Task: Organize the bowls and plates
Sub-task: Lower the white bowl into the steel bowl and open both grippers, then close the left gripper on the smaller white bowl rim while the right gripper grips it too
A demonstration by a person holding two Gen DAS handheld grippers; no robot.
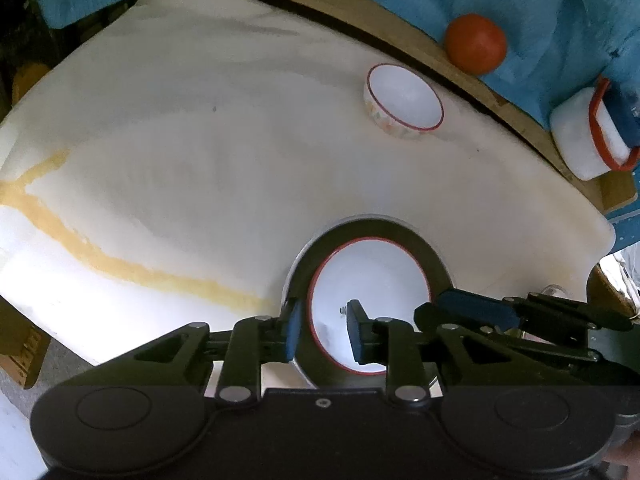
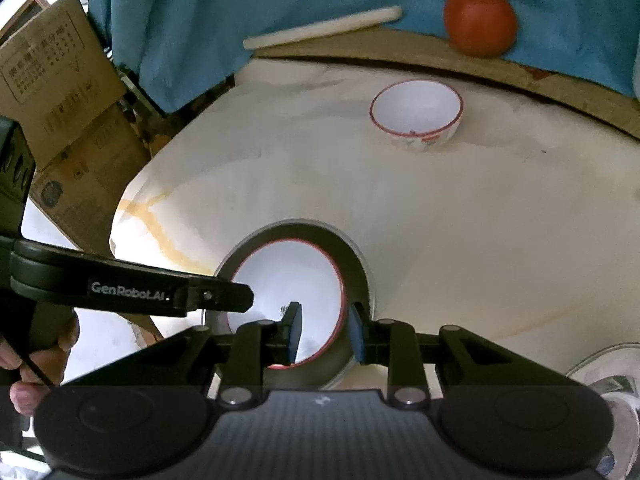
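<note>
A red-rimmed bowl (image 1: 370,304) is sitting inside a dark plate (image 1: 430,256) at the table's (image 1: 180,140) near edge — nested. Both grippers, left (image 1: 322,330) and right (image 2: 326,330), are straddling its rim, fingers released. A second bowl (image 2: 416,114) is waiting far right — still to stack.

Ahead of the left gripper (image 1: 322,330), bare white tabletop (image 1: 224,152) lay open; only a red-rimmed bowl (image 1: 404,100) stood far right.
</note>
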